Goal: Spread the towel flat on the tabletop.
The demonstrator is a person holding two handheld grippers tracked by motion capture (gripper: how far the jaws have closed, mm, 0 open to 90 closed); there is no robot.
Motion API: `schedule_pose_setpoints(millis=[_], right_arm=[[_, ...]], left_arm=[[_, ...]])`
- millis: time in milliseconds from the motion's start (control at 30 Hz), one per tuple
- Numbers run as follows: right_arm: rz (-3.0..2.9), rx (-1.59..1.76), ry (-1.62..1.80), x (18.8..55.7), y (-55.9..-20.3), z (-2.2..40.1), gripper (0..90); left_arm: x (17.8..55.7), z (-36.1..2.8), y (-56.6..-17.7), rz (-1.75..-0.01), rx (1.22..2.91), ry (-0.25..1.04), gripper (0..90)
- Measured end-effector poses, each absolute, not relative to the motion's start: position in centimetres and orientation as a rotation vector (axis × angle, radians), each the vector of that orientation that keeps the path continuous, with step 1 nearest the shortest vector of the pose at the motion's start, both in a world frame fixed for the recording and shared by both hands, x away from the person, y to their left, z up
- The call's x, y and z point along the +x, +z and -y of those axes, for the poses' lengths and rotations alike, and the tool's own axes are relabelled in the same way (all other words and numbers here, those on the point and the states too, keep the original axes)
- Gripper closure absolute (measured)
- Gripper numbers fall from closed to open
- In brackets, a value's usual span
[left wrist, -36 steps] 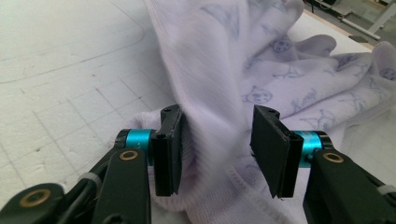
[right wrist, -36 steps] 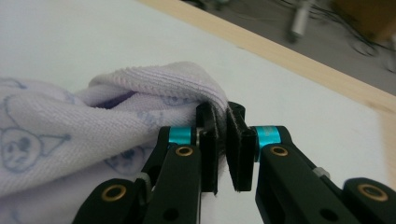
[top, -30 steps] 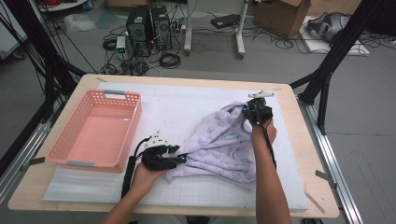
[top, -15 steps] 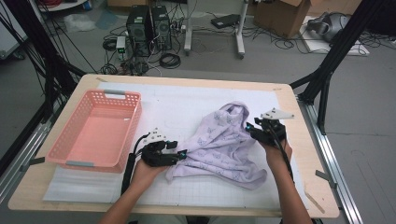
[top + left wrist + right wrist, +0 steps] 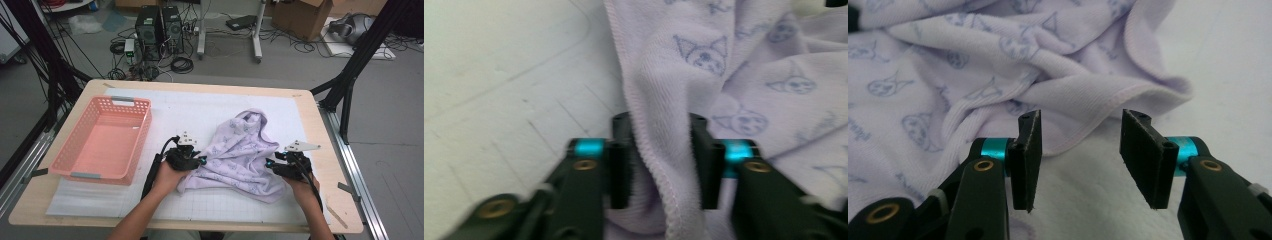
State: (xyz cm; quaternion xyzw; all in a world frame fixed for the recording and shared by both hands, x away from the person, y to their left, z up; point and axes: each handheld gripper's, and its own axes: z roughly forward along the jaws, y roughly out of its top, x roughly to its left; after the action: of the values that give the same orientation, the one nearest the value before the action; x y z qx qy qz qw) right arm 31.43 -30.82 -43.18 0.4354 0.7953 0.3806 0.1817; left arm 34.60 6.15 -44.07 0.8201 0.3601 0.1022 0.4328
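One towel (image 5: 240, 155); one basket (image 5: 102, 142); two grippers

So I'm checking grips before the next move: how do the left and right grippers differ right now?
The left gripper has a hemmed fold of the lilac cloth between its jaws, which have just been closing; the right gripper has nothing between its jaws, which have just been opening. In the high view the left sits at the cloth's left edge, the right at its right edge. Both have black jaws with teal collars.
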Motion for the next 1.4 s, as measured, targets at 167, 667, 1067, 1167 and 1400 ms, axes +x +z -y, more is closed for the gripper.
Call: schedule_pose_setpoints(millis=[167,667,1067,1167,1400], right_arm=[[-2.293,1.225,1.115,32.1,-43.7,29.8,49.4],[-2.345,1.126,1.040,34.7,-44.6,24.5,77.2],[-1.947,1.282,0.844,38.3,-43.8,28.2,84.8],[-1.912,1.357,0.897,38.3,-43.8,29.1,82.1],[-1.987,1.274,1.021,36.6,-42.4,28.6,62.3]], left_arm=[[35.8,-7.5,-43.8,-0.996,1.947,0.327,79.4],[38.2,-11.5,-43.6,-1.199,1.751,0.460,75.8],[36.8,-10.8,-43.3,-1.112,1.833,0.351,43.0],[36.5,-10.7,-43.7,-1.097,1.863,0.302,40.3],[36.3,-9.4,-44.4,-1.075,1.929,0.267,47.2]])
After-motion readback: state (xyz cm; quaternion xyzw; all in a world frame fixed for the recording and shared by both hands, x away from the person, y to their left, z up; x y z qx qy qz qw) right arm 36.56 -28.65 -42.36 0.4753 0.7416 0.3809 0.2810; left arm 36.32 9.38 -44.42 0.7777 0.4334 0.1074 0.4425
